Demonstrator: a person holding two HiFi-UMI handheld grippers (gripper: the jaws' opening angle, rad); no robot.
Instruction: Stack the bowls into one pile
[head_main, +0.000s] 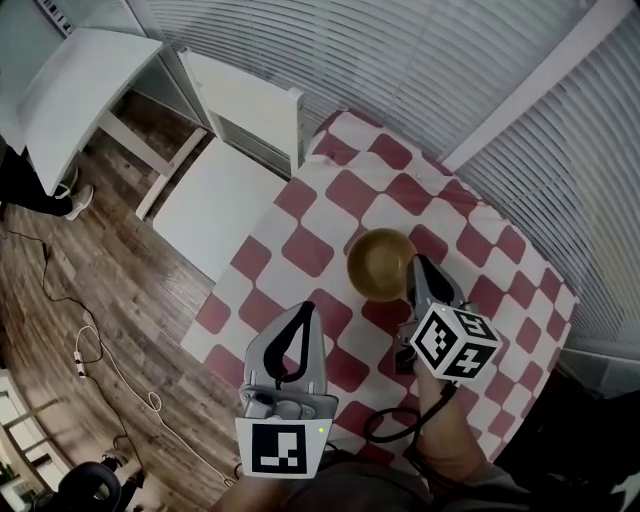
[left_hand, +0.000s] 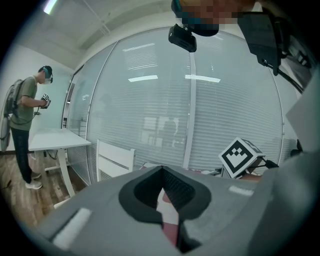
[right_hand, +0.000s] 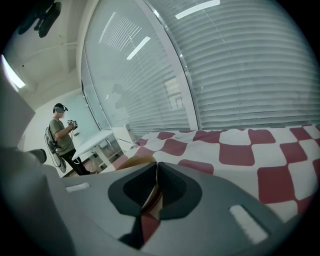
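A single brown bowl (head_main: 380, 262) sits upright on the red-and-white checked table (head_main: 322, 212), about mid-table. My right gripper (head_main: 415, 264) comes at it from the near right, jaws pinched on the rim. In the right gripper view (right_hand: 156, 169) the thin brown rim runs between the two pads, and the bowl's curved side (right_hand: 131, 161) shows just left of them. My left gripper (head_main: 305, 309) hovers over the cloth, near and left of the bowl and apart from it. Its tips meet with nothing between them, and the left gripper view (left_hand: 162, 173) shows only cloth behind them.
A white chair (head_main: 238, 150) stands against the table's far-left edge, with a white desk (head_main: 75, 85) beyond it. A cable (head_main: 100, 350) trails over the wooden floor to the left. Slatted blinds run behind the table. A person (left_hand: 22, 120) stands by the desk.
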